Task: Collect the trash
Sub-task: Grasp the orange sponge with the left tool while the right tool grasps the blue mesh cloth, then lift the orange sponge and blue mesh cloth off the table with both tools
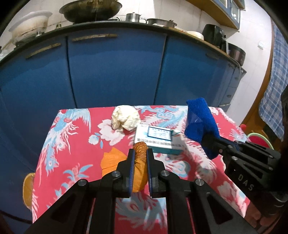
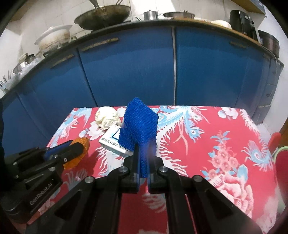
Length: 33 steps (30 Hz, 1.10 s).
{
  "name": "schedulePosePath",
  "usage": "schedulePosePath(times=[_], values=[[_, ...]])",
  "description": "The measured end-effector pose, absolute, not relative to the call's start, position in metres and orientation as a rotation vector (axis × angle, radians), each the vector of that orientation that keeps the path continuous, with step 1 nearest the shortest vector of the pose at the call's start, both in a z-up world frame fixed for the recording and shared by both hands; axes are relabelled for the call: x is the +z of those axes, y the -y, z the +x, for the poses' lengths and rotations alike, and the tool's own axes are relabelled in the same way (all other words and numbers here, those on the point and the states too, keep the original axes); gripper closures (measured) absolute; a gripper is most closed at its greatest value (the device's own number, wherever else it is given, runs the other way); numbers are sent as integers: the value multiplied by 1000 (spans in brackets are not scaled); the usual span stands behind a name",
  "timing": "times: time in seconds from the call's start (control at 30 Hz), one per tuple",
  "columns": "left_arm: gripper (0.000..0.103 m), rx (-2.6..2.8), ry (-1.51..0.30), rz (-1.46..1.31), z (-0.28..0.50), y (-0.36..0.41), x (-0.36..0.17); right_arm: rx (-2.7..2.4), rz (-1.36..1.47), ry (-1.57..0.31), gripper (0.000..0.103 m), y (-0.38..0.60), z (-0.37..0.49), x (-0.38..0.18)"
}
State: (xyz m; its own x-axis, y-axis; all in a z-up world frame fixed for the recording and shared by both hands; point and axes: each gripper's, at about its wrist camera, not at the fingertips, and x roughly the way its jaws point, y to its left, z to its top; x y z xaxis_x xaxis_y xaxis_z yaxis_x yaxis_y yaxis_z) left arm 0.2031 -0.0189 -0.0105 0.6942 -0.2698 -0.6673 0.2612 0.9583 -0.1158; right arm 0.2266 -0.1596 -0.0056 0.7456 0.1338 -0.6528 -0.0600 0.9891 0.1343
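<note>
Left wrist view
Left claw (image 1: pixel 140 154): clenched on orange net (image 1: pixel 139 169).
Box (image 1: pixel 156 139): just beyond the claw tips, on the red cloth (image 1: pixel 72 158).
White wad (image 1: pixel 126 117): farther ahead, left of the box.
Right claw (image 1: pixel 212 142): off to the right, gripping blue net (image 1: pixel 199 124).

Right wrist view
Right claw (image 2: pixel 144 156): clamped on blue net (image 2: pixel 139 124), which stands up above the tips.
Box (image 2: pixel 111 142): just ahead-left, partly hidden by the net.
White wad (image 2: pixel 107 117): beyond the box.
Left claw (image 2: pixel 79 149): far left, holding orange net (image 2: pixel 84 144).

blue cabinets (image 1: pixel 115 72) | wok (image 2: pixel 103 15) on counter | white pot (image 2: pixel 54 37) | red floral tablecloth (image 2: pixel 216 144)
</note>
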Motion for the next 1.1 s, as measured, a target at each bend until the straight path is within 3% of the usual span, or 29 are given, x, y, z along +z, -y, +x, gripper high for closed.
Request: schedulePosePath(times=[1.1], values=[[91,-364,-668,21,98,78,20,90,115,-665,96,190,103,27]])
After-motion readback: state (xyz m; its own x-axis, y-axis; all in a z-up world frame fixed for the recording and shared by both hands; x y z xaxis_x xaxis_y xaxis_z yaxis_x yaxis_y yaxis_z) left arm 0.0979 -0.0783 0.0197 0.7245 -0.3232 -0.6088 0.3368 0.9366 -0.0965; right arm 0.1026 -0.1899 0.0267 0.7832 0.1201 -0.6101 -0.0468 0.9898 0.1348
